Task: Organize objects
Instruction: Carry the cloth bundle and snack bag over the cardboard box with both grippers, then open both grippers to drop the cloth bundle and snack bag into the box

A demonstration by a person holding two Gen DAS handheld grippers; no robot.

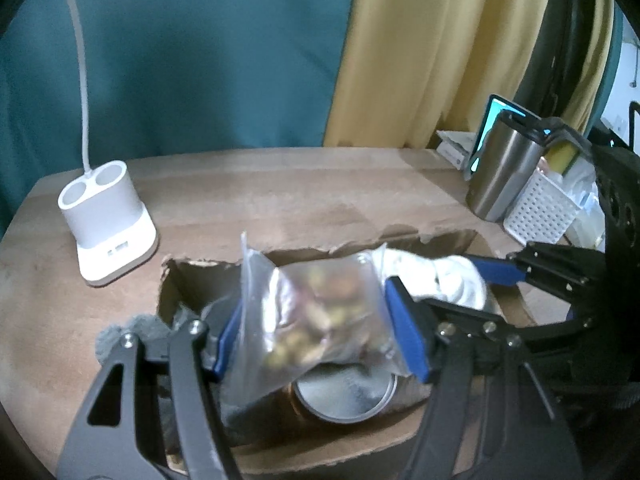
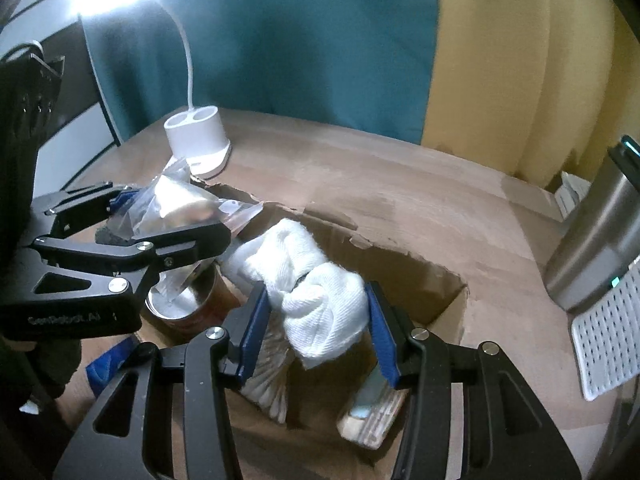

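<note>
While both grippers work over the torn cardboard box (image 1: 400,446), the left gripper (image 1: 320,328) clamps a clear zip bag (image 1: 316,320) of small yellowish pieces between its blue pads (image 1: 406,332), the bag hanging above a metal-lidded can (image 1: 346,398) that stands inside the box. Seen from the right wrist, the right gripper (image 2: 316,320) has its jaws pressed against both sides of a white knitted cloth bundle (image 2: 316,304), held over the box interior; whether the bundle rests on the contents below cannot be told. Striped fabric (image 2: 268,388) and a pale block (image 2: 372,420) lie in the box beneath it. Behind the box on the wooden table (image 1: 248,200) stands a white plastic lamp base (image 1: 108,220); right of the box stand a brushed-steel tumbler (image 1: 508,172) and a perforated white basket (image 1: 540,212).
</note>
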